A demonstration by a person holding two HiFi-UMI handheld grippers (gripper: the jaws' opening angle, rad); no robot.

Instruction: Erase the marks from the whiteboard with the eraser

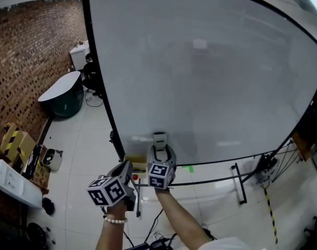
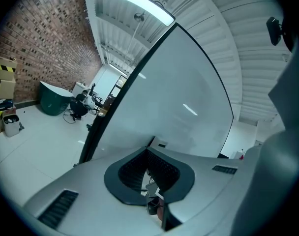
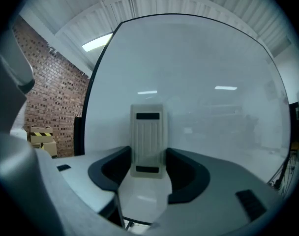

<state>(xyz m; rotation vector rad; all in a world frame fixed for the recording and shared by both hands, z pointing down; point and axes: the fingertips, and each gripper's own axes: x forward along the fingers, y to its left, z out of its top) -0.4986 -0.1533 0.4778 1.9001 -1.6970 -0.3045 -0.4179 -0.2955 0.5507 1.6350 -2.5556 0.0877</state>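
The left gripper (image 2: 148,156) hangs low, its jaws together on nothing, just off the whiteboard's black left edge. Beside it, the right gripper (image 3: 148,154) is clamped on the eraser (image 3: 148,140), which is upright against the whiteboard (image 1: 200,77) near its bottom edge. Pale grey board spreads wide above and to the right of it. Only the head view shows the stand (image 1: 236,184) on the tiled floor (image 1: 85,139). Taped boxes (image 1: 12,137) sit by the far brick wall (image 1: 28,51), and what they hold cannot be seen.

One large black-framed whiteboard (image 1: 210,77), one pale grey ribbed eraser (image 1: 159,138), two grey grippers: left gripper (image 1: 128,166), right gripper (image 1: 160,148).
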